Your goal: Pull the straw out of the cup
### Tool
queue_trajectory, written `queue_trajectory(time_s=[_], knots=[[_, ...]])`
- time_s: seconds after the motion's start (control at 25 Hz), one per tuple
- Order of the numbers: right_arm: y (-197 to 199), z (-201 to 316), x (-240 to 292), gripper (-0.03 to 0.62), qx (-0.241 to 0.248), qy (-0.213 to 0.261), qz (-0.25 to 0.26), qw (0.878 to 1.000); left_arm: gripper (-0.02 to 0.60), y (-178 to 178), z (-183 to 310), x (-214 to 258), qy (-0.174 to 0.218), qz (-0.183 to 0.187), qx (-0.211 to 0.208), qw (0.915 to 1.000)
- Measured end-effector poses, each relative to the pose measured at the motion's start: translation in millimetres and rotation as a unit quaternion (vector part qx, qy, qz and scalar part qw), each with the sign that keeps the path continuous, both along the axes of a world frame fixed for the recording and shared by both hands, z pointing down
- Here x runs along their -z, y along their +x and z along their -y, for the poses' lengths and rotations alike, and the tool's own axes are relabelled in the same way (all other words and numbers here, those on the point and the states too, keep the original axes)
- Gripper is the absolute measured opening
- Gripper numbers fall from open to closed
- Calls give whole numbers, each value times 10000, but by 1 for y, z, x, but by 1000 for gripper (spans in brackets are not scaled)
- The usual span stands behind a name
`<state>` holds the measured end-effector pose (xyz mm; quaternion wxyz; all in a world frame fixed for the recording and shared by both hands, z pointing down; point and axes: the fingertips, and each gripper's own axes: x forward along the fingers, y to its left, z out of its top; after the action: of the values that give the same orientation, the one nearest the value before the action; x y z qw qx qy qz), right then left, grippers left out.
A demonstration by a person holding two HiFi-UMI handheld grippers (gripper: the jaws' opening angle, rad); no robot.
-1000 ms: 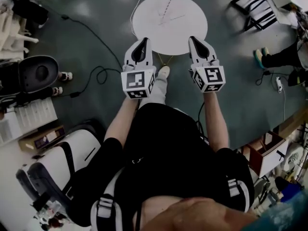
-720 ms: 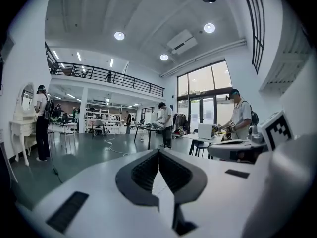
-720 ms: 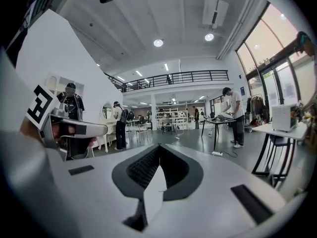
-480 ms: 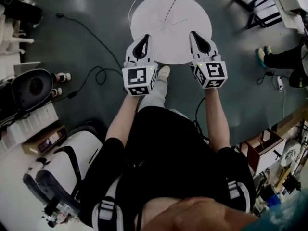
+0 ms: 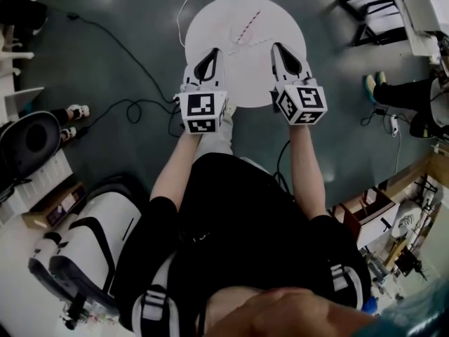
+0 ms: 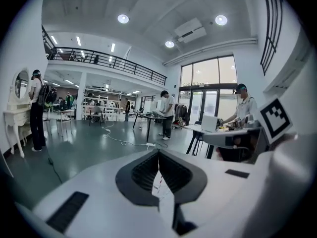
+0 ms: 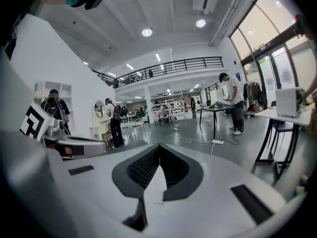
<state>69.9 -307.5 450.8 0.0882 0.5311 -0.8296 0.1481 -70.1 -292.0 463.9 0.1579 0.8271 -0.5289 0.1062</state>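
A round white table stands on the grey floor ahead of me. Two straws lie flat on it: a red-striped straw and a pale straw crossing below it. No cup shows in any view. My left gripper and right gripper hover side by side over the table's near half, both shut with nothing between the jaws. In the left gripper view, a strip of the table with the red-striped straw shows below the closed left gripper. The right gripper shows only bare tabletop.
Cables trail over the floor left of the table. A dark chair and boxes sit at left, a black-framed table at top right, a person's shoes at right. Several people stand in the hall.
Both grippers have moved forward from the table's near edge to over its near half. Both stayed shut. The straws have not moved.
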Motion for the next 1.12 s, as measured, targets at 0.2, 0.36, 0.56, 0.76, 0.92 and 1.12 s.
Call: queue_trajectory(time_s=[0.2,0.36,0.56,0.76,0.92,1.12], knots=[[0,23,-14,18,-86,-231,-54,9997,9,19,28,-24,-106,577,-692,9959],[14,30,-25,18,-225,-434,-133,9987,9,39,51,-48,-335,655,-1074,9915],[24,31,-28,18,-224,-535,-109,9983,9,56,75,-77,-589,828,-1492,9836],[38,27,-33,18,-311,-664,-129,9972,9,67,85,-100,-849,791,-1874,9754],[44,26,-37,18,-474,-772,-116,9958,11,72,92,-116,-1020,852,-2190,9666],[55,26,-53,18,-573,-934,-111,9939,11,94,100,-142,-1259,1039,-2529,9536]])
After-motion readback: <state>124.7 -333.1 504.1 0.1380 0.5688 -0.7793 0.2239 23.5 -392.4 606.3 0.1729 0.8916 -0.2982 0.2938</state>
